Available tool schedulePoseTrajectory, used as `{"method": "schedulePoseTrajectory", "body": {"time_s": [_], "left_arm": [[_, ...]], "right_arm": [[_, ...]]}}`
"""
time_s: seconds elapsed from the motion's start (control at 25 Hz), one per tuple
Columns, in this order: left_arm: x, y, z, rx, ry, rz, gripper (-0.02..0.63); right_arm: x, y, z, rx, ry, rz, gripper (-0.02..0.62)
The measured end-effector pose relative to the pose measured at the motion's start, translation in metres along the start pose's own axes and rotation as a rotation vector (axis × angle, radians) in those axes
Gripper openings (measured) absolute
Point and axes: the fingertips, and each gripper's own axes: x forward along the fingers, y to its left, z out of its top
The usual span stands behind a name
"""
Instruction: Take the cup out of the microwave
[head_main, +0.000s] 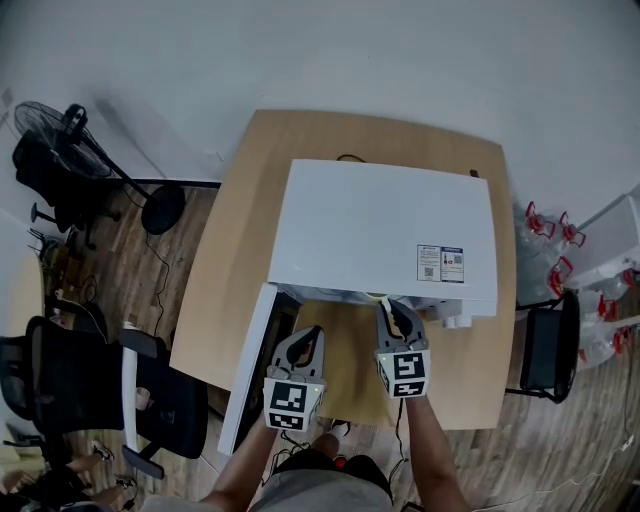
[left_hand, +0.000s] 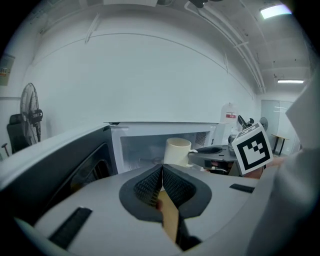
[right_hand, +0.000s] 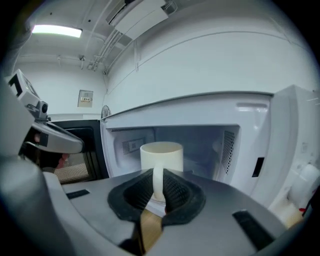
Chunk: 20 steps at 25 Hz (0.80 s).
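Right gripper (right_hand: 159, 173) had its fingers closed narrow on the handle (right_hand: 157, 190) of the cup (right_hand: 161, 152). Gripping by the handle likely kept the cup upright and let it be drawn straight out. Cup stood upright inside the open microwave (head_main: 380, 225), toward the front of the cavity. Could not tell whether its base was clear of the cavity floor.

Left gripper (left_hand: 162, 170) fingers were pressed together with nothing between them. It was held low beside the swung-open door (head_main: 246, 365), probably just parked out of the way.

Right gripper view alone showed the pinch on the handle and the cavity's vented wall. Left gripper view showed the cup side-on, with the right gripper reaching in to it. Head view mostly hid the cup under the microwave's top. It did show the microwave sitting on the desk (head_main: 235, 260) and both grippers at the opening.
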Motion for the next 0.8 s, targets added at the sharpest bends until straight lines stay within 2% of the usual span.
{"method": "schedulePoseTrajectory", "body": {"time_s": [0.8], "left_arm": [[-0.042, -0.033, 0.011, 0.057, -0.056, -0.047, 0.023]], "right_arm": [[-0.087, 0.018, 0.0, 0.029, -0.044, -0.055, 0.044]]}}
